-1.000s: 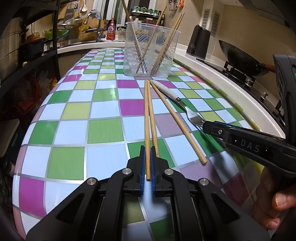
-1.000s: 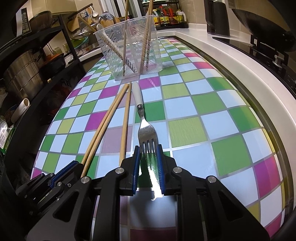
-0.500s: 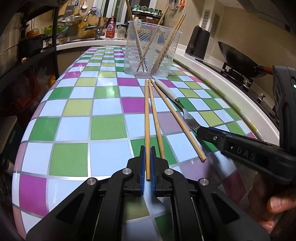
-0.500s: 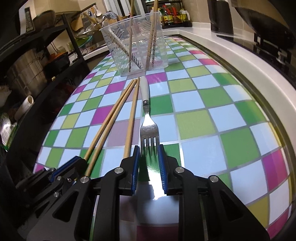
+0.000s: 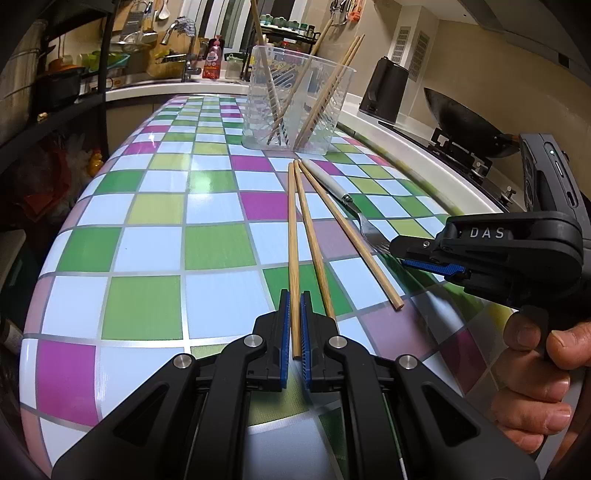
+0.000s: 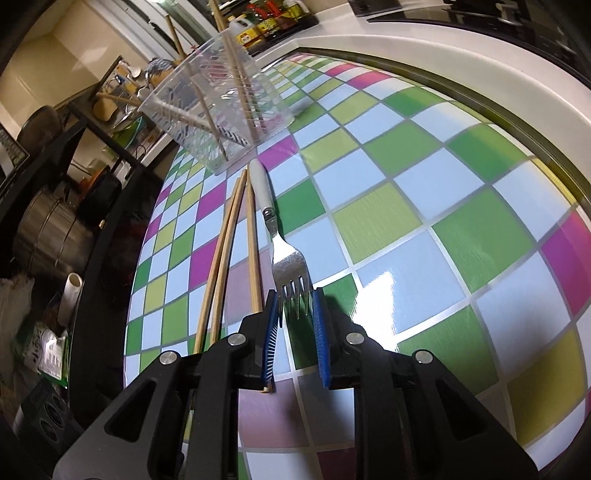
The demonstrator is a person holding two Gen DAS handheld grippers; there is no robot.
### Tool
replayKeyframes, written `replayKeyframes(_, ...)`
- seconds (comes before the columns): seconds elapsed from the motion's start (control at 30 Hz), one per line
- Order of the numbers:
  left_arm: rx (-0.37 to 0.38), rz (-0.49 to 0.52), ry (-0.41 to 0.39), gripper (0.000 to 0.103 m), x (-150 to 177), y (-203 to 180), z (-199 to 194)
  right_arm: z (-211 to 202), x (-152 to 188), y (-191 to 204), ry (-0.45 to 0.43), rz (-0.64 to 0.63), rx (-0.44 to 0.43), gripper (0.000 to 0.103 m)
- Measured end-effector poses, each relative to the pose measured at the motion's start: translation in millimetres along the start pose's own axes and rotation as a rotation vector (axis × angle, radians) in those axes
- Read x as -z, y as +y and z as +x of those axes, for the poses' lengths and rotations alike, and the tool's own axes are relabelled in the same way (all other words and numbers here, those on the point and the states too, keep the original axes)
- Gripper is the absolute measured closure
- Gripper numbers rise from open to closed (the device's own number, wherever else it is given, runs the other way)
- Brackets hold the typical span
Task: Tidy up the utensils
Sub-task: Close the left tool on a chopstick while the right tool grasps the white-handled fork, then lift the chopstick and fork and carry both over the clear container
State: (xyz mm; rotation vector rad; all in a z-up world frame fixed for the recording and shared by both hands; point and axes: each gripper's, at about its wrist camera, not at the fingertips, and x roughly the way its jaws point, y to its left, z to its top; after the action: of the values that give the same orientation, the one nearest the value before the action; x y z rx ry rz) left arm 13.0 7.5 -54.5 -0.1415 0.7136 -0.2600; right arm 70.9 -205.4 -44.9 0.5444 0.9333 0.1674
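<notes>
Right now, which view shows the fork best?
The right wrist view: the fork lies whole, tines between the right gripper's jaws. In the left wrist view that gripper covers the tines, leaving only handle and neck.

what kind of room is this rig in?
Most likely a home kitchen: a wok sits on a stove, a sink tap stands at the back, and sauce bottles line the counter.

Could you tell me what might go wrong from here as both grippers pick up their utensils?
The left gripper pinches one chopstick near its end, so it may pivot and nudge the second chopstick beside it. The right gripper straddles only the tines of the fork, a slippery, handle-heavy hold.
</notes>
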Motion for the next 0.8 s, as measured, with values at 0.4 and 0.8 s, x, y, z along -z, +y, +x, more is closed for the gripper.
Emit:
replayKeyframes(0.4, -0.074, -0.017, -0.024, 0.098, 0, -2, -2, -13, 21, 20, -0.197, -0.252, 0.186, 0.09)
replayKeyframes(0.8, -0.14, -0.005, -0.044, 0.097, 1, -3, -2, -11, 43, 32, -0.271, -0.564, 0.324, 0.099)
